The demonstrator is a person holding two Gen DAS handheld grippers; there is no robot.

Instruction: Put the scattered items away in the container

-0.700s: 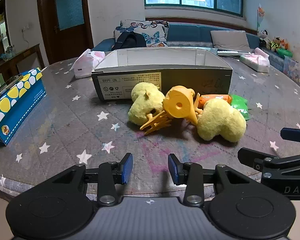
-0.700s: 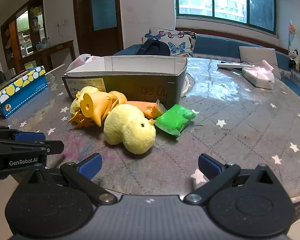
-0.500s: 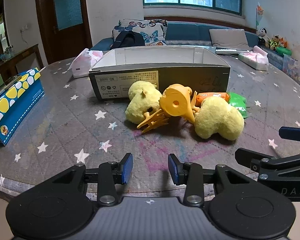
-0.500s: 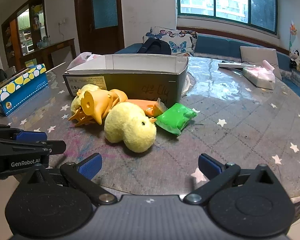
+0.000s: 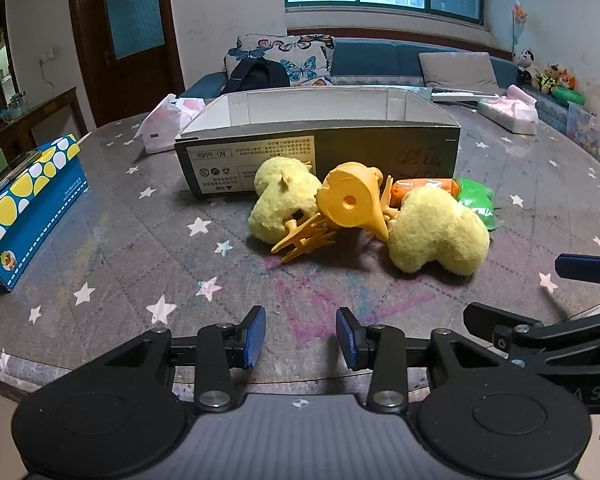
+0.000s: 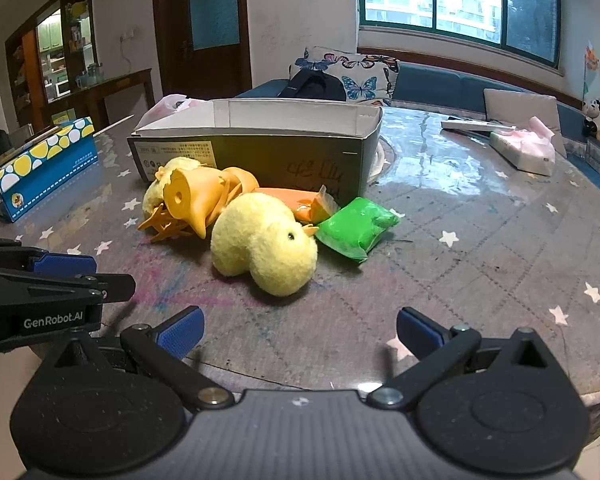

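A dark cardboard box [image 5: 320, 152] [image 6: 260, 152] with a white inside stands open on the round table. In front of it lie two yellow plush chicks [image 5: 436, 232] [image 5: 280, 200], an orange plastic toy [image 5: 352, 200] with an orange claw clip [image 5: 304, 236], an orange packet [image 5: 424, 190] and a green packet [image 5: 476, 200]. In the right wrist view the near chick [image 6: 264, 244] lies just ahead, with the green packet [image 6: 356, 228] to its right. My left gripper [image 5: 300, 336] is partly open and empty at the table's near edge. My right gripper [image 6: 298, 332] is wide open and empty.
A blue and yellow tissue box [image 5: 24, 208] sits at the table's left edge. A pink-white bag [image 5: 168, 120] lies behind the box on the left. A tissue pack [image 6: 524, 148] and a remote lie at the far right. A sofa stands behind the table.
Both grippers have moved slightly forward toward the pile of toys. Their jaws have not changed and the items have not moved.
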